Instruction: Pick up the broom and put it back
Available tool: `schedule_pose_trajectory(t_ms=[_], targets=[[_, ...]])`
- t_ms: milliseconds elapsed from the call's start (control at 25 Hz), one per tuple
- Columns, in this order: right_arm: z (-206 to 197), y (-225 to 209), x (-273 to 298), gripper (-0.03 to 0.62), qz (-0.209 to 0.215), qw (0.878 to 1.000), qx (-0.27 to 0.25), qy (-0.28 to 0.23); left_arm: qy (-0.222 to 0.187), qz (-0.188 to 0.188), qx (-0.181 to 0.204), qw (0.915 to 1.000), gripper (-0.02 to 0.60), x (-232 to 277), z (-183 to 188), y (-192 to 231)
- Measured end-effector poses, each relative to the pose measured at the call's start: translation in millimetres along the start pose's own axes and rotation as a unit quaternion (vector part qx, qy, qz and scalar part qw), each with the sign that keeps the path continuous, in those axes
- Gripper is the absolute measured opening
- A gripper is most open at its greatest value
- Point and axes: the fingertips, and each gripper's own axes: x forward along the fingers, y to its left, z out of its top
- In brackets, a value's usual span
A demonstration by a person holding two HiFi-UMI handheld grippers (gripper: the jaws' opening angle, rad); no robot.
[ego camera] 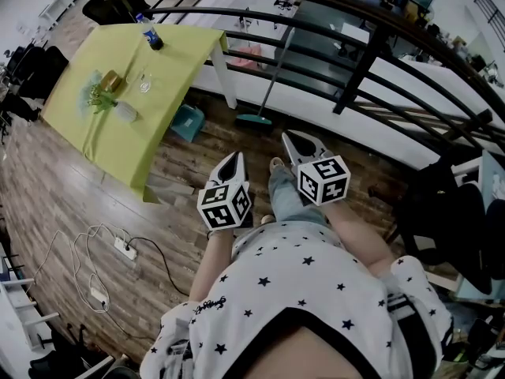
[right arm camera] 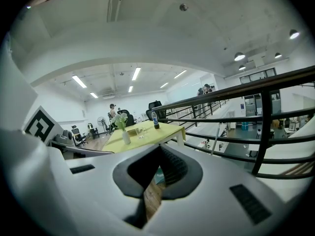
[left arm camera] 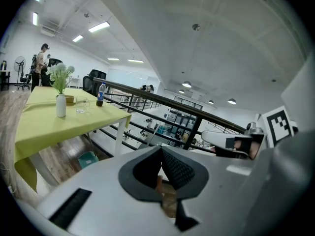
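A broom with a teal head stands on the wood floor, its pale handle leaning on the black railing ahead of me. Both grippers hang in the air short of it, apart from it. My left gripper is shut with nothing in it, and its jaws meet at the tip in the left gripper view. Beside it, my right gripper is shut and holds nothing, as the right gripper view also shows. The broom handle shows thin beyond the left jaws, and the handle appears right of the right jaws.
A table under a yellow-green cloth stands at the left with a flower vase, a glass and a bottle. A teal bin sits under it. The black railing crosses ahead. A power strip with cables lies at lower left.
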Motion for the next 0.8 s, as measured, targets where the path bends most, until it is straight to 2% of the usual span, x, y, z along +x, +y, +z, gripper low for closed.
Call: schedule_pose_trajectory(t_ms=[800], targets=[[2.9, 4.0, 7.6, -0.008, 0.023, 1.000, 0.012, -0.001, 0.004, -0.001, -0.007, 1.0000, 0.012, 8.0, 0.5, 1.2]])
